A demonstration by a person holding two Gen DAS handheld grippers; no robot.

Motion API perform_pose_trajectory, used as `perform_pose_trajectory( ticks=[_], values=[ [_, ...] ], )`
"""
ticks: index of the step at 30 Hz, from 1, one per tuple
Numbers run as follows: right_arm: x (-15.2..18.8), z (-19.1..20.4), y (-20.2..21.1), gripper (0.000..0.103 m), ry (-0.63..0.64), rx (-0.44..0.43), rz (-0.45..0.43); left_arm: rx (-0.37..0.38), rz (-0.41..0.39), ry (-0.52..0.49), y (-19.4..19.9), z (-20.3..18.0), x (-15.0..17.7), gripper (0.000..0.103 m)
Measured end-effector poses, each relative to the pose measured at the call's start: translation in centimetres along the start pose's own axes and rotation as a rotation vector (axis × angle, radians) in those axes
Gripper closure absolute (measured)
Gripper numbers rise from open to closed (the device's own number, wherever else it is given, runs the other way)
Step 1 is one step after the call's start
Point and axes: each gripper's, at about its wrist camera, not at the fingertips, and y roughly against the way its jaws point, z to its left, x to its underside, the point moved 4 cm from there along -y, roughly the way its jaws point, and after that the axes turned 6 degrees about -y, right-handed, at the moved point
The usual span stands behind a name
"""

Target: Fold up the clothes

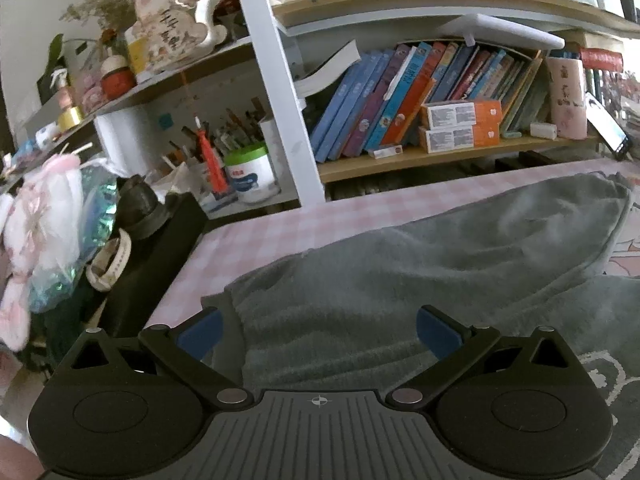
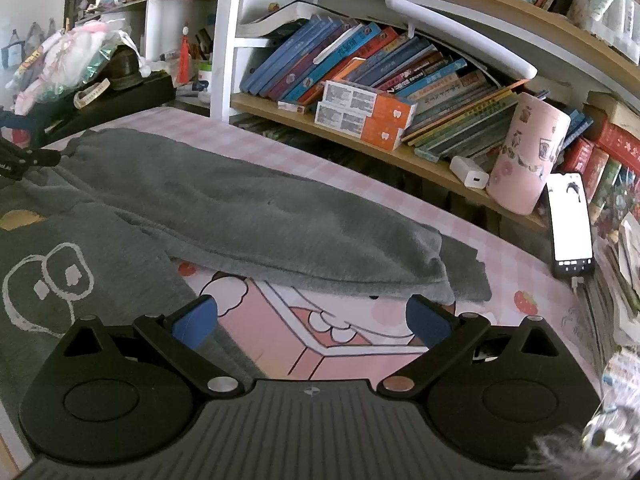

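Both wrist cams sit low over the bed, looking forward along their fingers at the bookshelf [image 1: 420,152]. The left view is close above the grey garment [image 1: 400,264], facing the shelf nearly head-on; the right view sits further right, angled left across it. Shared: garment, shelf, orange boxes [image 2: 364,114], pink cup [image 2: 528,156].

Grey garment [image 2: 256,216] cut off left.

Grey sweatshirt [image 2: 248,216] of matt, fuzzy fleece cloth, pink checked table cover [image 2: 400,200] smooth with slight sheen, bookshelf board [image 1: 440,156] of pale wood, orange boxes [image 2: 360,116] of cardboard.
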Motion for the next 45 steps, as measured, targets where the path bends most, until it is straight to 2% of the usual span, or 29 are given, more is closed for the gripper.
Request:
perform_pose_trajectory(
  ticks=[9, 17, 28, 31, 35, 38, 45],
  values=[
    [-2.2, -3.2, -0.8, 0.001, -0.023, 0.032, -0.058, 0.030, -0.020, -0.001, -1.6, 0.6, -1.5, 0.000],
    [-2.6, -7.3, -2.8, 0.002, -0.110, 0.074, -0.040, 0.136, -0.041, -0.042, -3.7, 0.6, -1.9, 0.000],
    [-3.7, -11.6, -7.0, 0.002, -0.181, 0.088, -0.011, 0.094, 0.026, 0.071, -8.4, 3.6, -2.2, 0.000],
    [-4.5, -12.7, -8.4, 0.002, -0.209, 0.091, -0.004, 0.081, 0.011, 0.064, -9.1, 3.8, -2.6, 0.000],
    [-4.9, -13.7, -9.9, 0.004, -0.234, 0.092, -0.004, 0.099, -0.025, 0.037, -9.5, 3.7, -2.8, 0.000],
    [-4.8, -13.9, -10.8, 0.004, -0.244, 0.075, -0.011, 0.135, -0.025, 0.042, -10.0, 3.7, -2.9, 0.000],
    [-5.6, -12.6, -13.1, 0.007, -0.140, 0.059, -0.003, 0.141, 0.038, 0.060, -12.7, 4.5, -3.1, 0.000]
  ],
)
